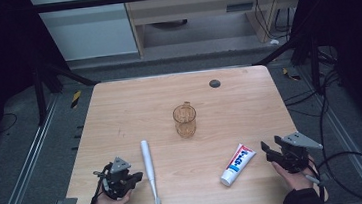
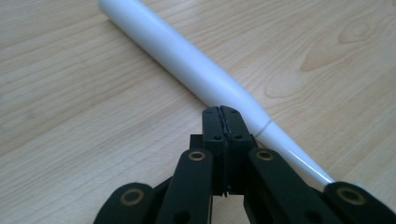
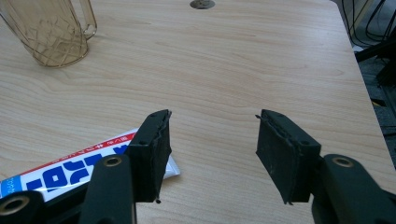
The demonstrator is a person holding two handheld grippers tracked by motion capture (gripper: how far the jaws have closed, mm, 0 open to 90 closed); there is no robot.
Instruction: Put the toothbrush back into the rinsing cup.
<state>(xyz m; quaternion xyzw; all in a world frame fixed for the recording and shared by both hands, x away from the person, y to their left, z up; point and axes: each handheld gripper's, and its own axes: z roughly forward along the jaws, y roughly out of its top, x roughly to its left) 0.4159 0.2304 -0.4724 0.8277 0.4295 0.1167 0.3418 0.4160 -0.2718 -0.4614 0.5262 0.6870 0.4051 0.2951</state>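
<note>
Left gripper [image 2: 223,122], jaws pressed together on nothing, sits just beside the white toothbrush [image 1: 149,171] lying on the table [image 1: 120,113]; it should reopen and straddle the handle squarely before squeezing. Right gripper [image 3: 212,149], jaws apart, waits beside the toothpaste tube [image 1: 237,164]

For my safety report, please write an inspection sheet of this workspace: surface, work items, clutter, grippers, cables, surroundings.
Surface: wooden table, with a dark round hole near the far edge.
Work items: white toothbrush lying flat; toothpaste tube lying flat; amber cup upright in the middle.
Clutter: nothing seen.
Grippers: left gripper shut on nothing, beside the toothbrush; right gripper open, beside the tube.
Cables: black cables on the floor at the right.
Surroundings: dark frame, grey floor, wooden cabinet behind.
</note>
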